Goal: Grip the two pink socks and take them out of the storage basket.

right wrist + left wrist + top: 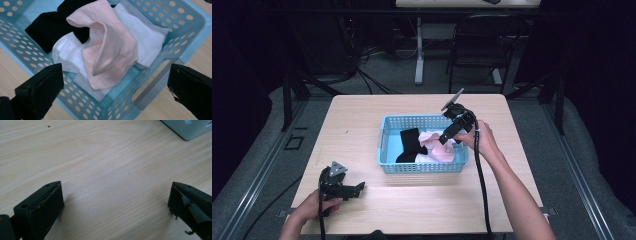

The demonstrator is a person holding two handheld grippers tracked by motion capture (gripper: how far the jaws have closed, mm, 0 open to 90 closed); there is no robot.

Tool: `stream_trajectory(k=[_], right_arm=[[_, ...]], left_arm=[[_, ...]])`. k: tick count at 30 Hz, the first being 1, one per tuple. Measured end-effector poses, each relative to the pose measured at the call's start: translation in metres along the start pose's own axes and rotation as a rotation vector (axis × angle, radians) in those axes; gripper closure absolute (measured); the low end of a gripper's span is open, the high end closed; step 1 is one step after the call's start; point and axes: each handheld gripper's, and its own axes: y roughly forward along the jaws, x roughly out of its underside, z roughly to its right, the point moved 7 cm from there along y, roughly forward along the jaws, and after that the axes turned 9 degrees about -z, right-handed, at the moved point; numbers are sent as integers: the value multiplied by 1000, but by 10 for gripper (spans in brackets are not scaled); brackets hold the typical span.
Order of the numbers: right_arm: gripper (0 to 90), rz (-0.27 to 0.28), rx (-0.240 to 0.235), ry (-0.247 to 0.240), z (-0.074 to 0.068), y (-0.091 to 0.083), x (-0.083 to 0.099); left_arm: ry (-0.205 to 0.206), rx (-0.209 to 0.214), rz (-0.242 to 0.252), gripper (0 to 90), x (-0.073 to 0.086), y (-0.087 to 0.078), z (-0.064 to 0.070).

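A light blue perforated basket (384, 145) (160, 37) sits mid-table with socks inside: a pink sock (431, 137) (112, 50) on top, a black sock (409, 145) (47, 27) to its left, a white sock (424, 158) (147, 37) beneath. My right gripper (446, 138) (115, 82) hovers open over the basket's right side, just above the pink sock, with nothing between its jaws. Over bare wood at the table's front left, my left gripper (358, 188) (116, 200) is held low and open, empty.
The wooden table (362, 115) has free surface around the basket. A basket corner (190, 127) shows at the upper right of the left gripper view. Beyond the table stand a black chair (484, 45), a table leg (419, 55) and floor cables.
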Motion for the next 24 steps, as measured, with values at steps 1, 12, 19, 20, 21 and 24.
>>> stream_trajectory(k=[1, 12, 19, 20, 21, 24], right_arm=[[2, 0, 0, 0, 0, 0, 0], [145, -17, -19, 16, -4, 27, -23], [332, -18, -19, 57, 0, 40, -29], [416, -41, -17, 58, 2, 41, -29], [416, -41, -17, 58, 2, 41, -29], [537, -41, -21, 73, 2, 45, -28]], left_arm=[[-1, 0, 0, 0, 0, 0, 0], [0, 0, 0, 0, 0, 0, 0], [0, 0, 0, 0, 0, 0, 0], [0, 0, 0, 0, 0, 0, 0], [0, 0, 0, 0, 0, 0, 0], [1, 0, 0, 0, 0, 0, 0]])
